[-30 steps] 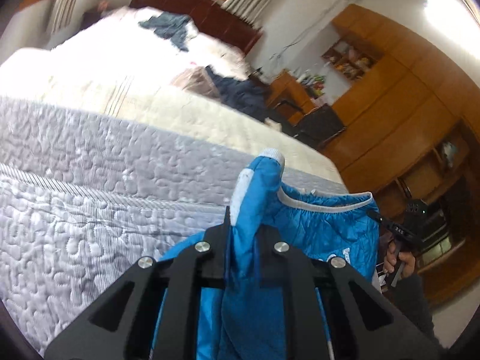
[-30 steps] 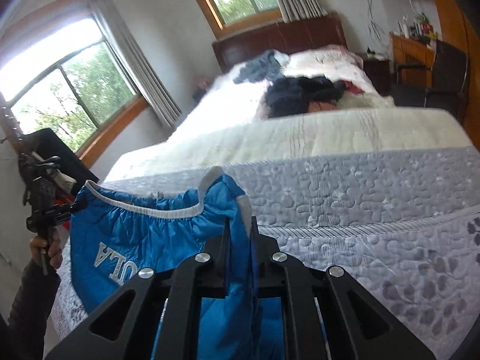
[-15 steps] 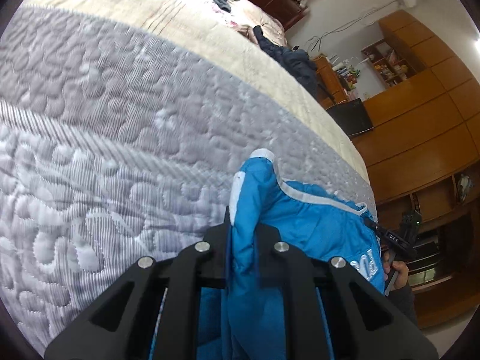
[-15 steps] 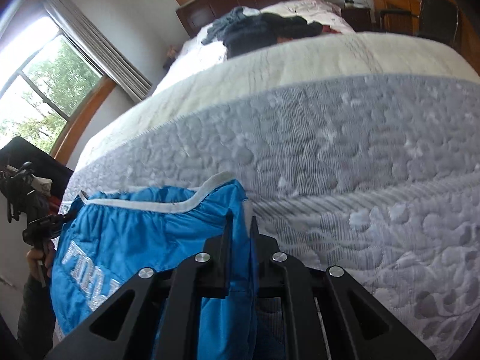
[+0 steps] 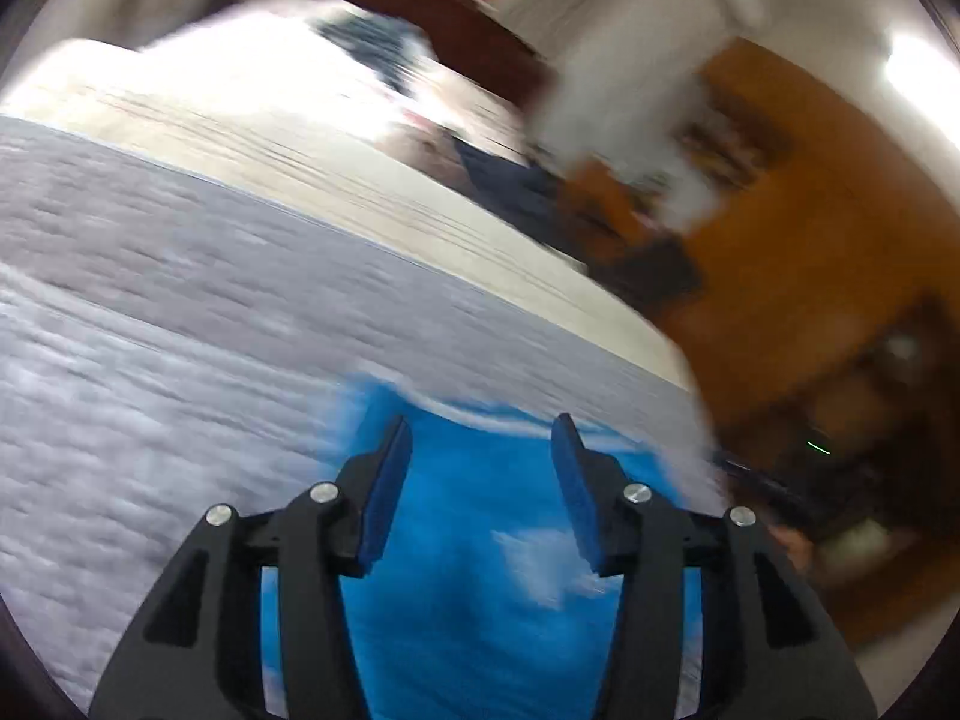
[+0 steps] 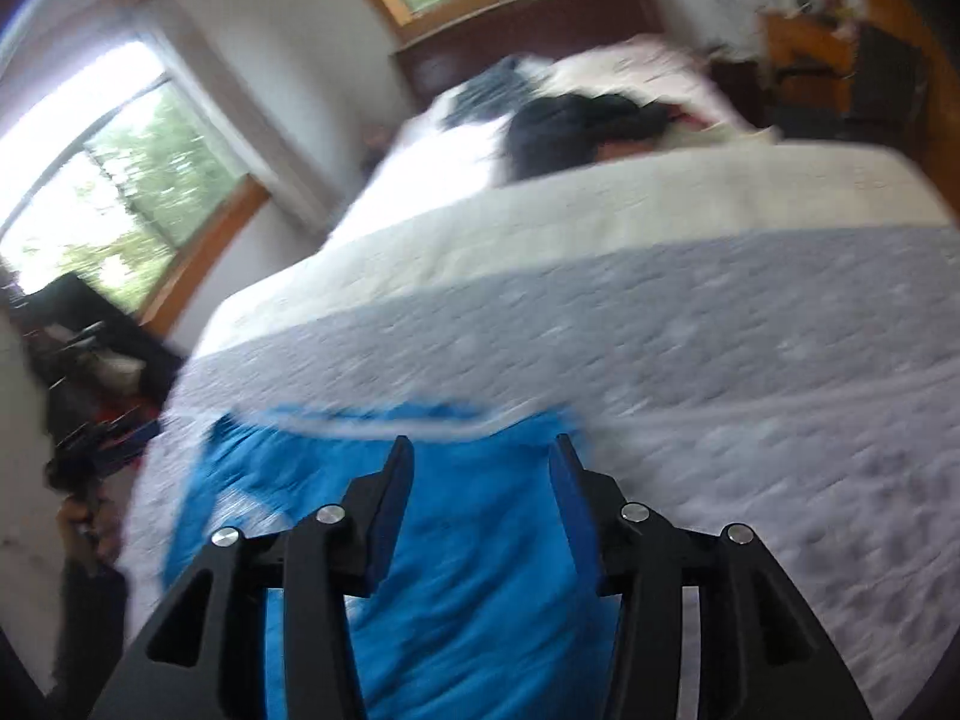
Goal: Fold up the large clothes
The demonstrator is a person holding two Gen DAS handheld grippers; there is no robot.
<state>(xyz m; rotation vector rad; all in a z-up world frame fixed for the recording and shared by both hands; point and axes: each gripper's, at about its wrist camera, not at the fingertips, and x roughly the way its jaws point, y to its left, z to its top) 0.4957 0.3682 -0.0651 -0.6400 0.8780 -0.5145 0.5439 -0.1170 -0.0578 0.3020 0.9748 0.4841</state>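
Both views are smeared by motion blur, so fine detail is lost. A bed (image 6: 750,372) with a grey quilted cover fills most of each frame, a cream band across it further up, and a dark heap of clothes (image 6: 576,120) lies toward 12 o'clock near the wooden headboard (image 6: 528,18); orange-brown wooden cupboards (image 5: 840,192) stand at 3 o'clock in the left view, windows (image 6: 120,180) at 10 o'clock in the right. The blue garment (image 5: 480,570) lies spread on the grey cover at 6 o'clock, directly below both tools, its white-trimmed edge (image 6: 372,420) (apparently a waistband or hem) running from 9 to 3 o'clock as the long axis. The left tool (image 5: 482,438) stands wide open with nothing between its blue-padded fingers; the right tool (image 6: 482,459) is likewise spread apart and empty, above the cloth.
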